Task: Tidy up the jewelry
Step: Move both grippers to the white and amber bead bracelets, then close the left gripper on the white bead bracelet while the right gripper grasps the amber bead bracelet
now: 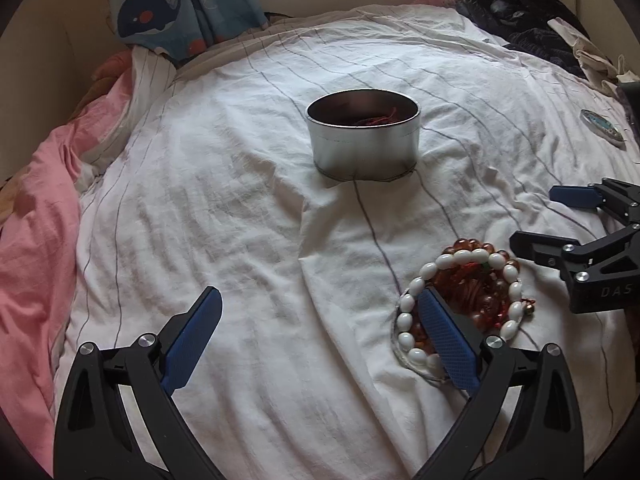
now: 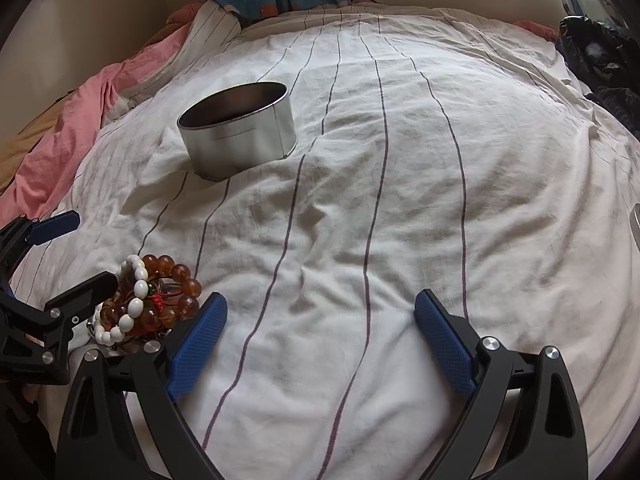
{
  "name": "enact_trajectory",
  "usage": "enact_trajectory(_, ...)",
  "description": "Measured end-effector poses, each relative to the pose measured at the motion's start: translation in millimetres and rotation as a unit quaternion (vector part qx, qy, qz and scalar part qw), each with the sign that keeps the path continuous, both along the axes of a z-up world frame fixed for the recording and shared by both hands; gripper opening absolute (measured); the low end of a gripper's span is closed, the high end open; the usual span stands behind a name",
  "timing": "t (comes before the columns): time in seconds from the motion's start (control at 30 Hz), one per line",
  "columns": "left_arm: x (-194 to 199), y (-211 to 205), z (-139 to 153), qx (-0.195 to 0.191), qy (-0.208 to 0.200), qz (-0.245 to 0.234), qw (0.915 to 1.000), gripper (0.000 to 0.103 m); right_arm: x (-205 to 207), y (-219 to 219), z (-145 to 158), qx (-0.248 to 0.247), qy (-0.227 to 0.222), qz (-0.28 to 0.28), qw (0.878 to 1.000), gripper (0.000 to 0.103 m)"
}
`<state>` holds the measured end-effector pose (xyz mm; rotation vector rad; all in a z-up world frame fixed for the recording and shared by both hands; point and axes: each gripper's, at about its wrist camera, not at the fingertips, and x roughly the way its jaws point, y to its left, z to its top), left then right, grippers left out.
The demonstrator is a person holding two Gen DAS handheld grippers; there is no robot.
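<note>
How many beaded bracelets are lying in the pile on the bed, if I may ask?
2 clearly: a white bracelet on top, an amber bracelet beneath it. Red cords underneath may hide more.

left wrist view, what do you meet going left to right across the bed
pink blanket → tin → bead bracelets → right gripper → small round lid at the far right edge

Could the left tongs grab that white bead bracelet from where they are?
Probably yes. The left tongs are open, and one finger already lies over the bracelet on the sheet. Nothing covers it, though it sits tangled atop amber beads, which may come along.
</note>
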<state>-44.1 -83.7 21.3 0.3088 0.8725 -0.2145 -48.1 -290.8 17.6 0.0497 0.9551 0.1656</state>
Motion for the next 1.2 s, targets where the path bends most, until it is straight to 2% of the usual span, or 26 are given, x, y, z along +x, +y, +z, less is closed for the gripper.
enact_trajectory(0.13,6,10,-1,0.014,-0.001,0.035,0.9993,0.097,-1,0,2,-0.005,-0.004,-0.001,1.000,0.091)
enact_trajectory(0.23,6,11,1,0.013,-0.005,0.037,0.9992,0.096,-5,6,9,-0.022,-0.026,0.005,0.999,0.091)
enact_trajectory(0.4,2,-3,7,-0.035,-0.009,-0.020,0.9991,0.096,-7,16,12,-0.021,-0.034,0.029,0.999,0.091)
enact_trajectory(0.5,6,-20,1,-0.012,-0.015,-0.048,0.9987,0.096,-5,15,10,-0.022,-0.027,0.027,0.999,0.091)
enact_trajectory(0.53,9,-24,-1,-0.014,-0.012,-0.051,0.9985,0.096,-4,13,10,-0.018,-0.026,0.024,0.999,0.091)
enact_trajectory(0.6,15,-22,-3,-0.046,0.000,-0.049,0.9977,0.084,-2,9,9,-0.010,-0.023,0.018,1.000,0.091)
enact_trajectory(0.63,18,-19,-3,-0.063,0.010,-0.042,0.9971,0.066,-1,7,9,-0.006,-0.021,0.015,1.000,0.091)
enact_trajectory(0.73,32,1,-6,-0.096,0.021,0.016,0.9951,0.051,1,1,8,0.008,-0.015,0.006,1.000,0.091)
enact_trajectory(0.8,37,18,-6,-0.119,0.016,0.059,0.9909,0.050,1,0,9,0.008,-0.014,0.003,1.000,0.091)
enact_trajectory(0.87,39,34,-4,-0.156,0.018,0.081,0.9843,0.046,0,2,10,0.003,-0.017,0.004,1.000,0.091)
enact_trajectory(0.93,40,46,-5,-0.188,0.022,0.094,0.9775,0.044,-1,5,12,-0.006,-0.023,0.009,1.000,0.091)
enact_trajectory(1.03,44,51,-7,-0.209,0.031,0.095,0.9727,0.041,0,13,19,-0.010,-0.039,0.030,0.999,0.091)
enact_trajectory(1.1,45,45,-10,-0.210,0.048,0.073,0.9739,0.042,5,21,25,-0.022,-0.045,0.048,0.998,0.091)
enact_trajectory(1.2,44,35,-13,-0.175,0.044,0.067,0.9812,0.042,15,28,28,-0.018,-0.044,0.072,0.996,0.091)
